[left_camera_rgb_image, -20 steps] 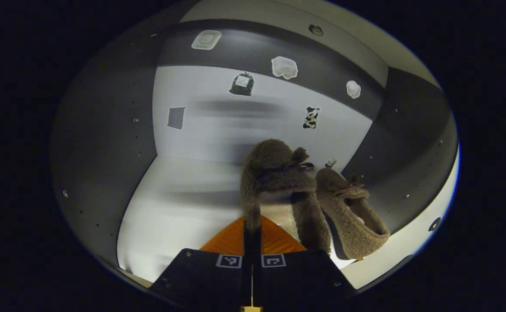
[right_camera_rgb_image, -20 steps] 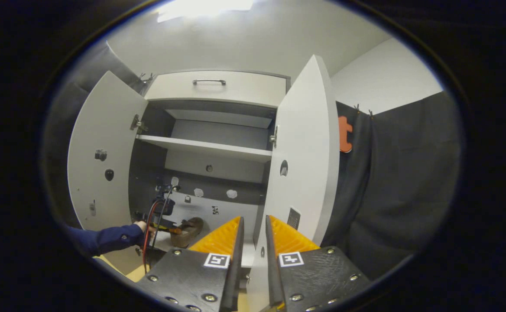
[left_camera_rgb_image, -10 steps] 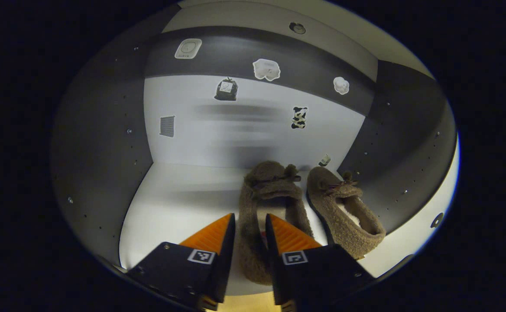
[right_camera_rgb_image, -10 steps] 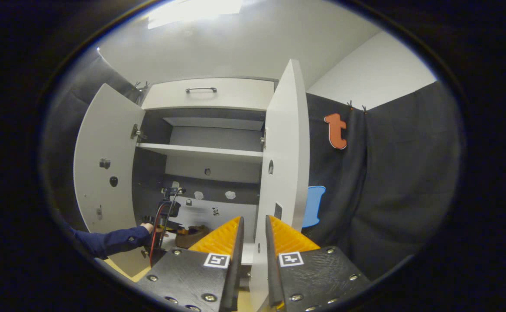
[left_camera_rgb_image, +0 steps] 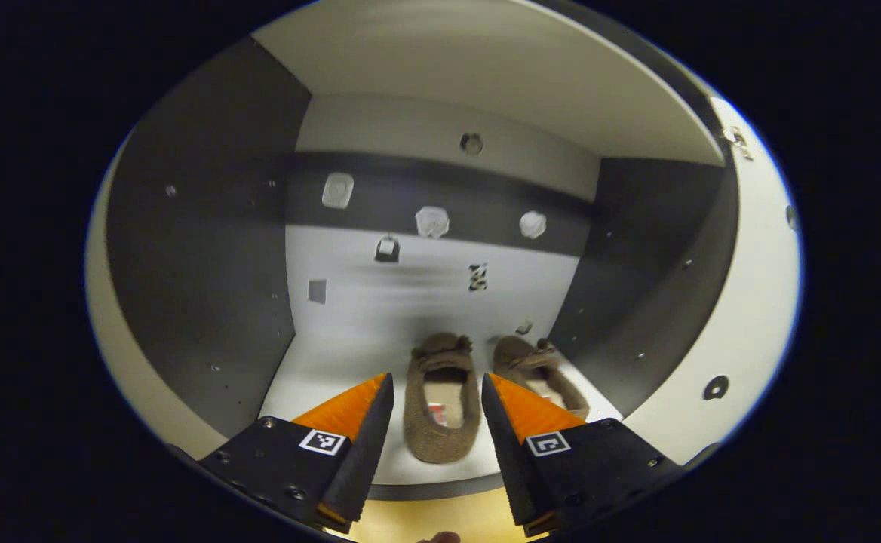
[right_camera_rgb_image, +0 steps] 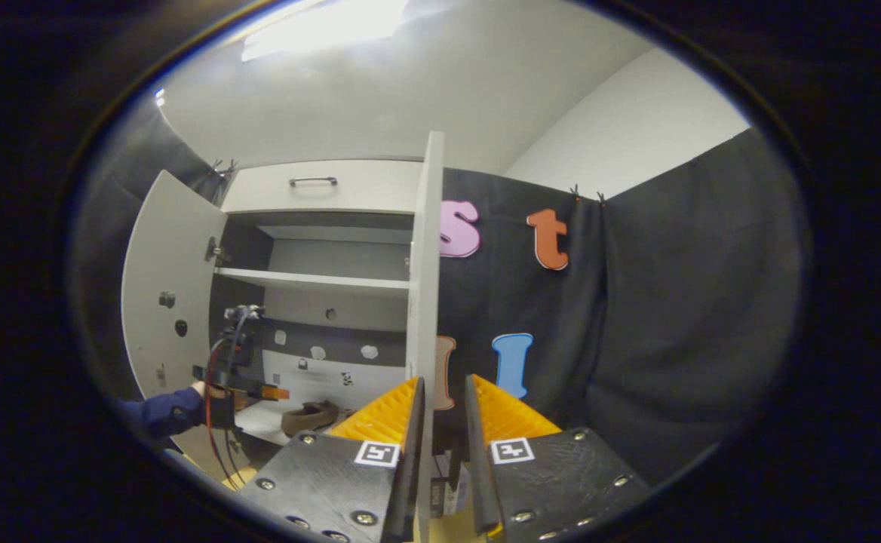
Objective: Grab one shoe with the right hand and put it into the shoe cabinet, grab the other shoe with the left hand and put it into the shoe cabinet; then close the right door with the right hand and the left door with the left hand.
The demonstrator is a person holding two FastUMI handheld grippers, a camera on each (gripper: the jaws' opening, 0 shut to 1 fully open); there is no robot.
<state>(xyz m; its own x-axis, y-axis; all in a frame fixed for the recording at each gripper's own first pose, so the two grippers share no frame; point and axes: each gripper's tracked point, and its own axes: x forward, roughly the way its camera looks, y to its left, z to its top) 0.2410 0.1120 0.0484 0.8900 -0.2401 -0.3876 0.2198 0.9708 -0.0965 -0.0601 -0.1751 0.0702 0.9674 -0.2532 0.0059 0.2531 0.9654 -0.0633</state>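
Inside, shoes (left_camera_rgb_image: 442, 398) beside wall (left_camera_rgb_image: 640, 302), tongs (left_camera_rgb_image: 434, 411) apart.

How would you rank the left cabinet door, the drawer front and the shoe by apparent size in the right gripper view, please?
1. Left cabinet door, largest.
2. Drawer front.
3. Shoe, smallest.
The shoe sits deepest in the cabinet, so distance shrinks it somewhat.

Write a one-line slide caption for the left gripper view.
Open hand-held gripper before two brown slippers side by side on the cabinet shelf.
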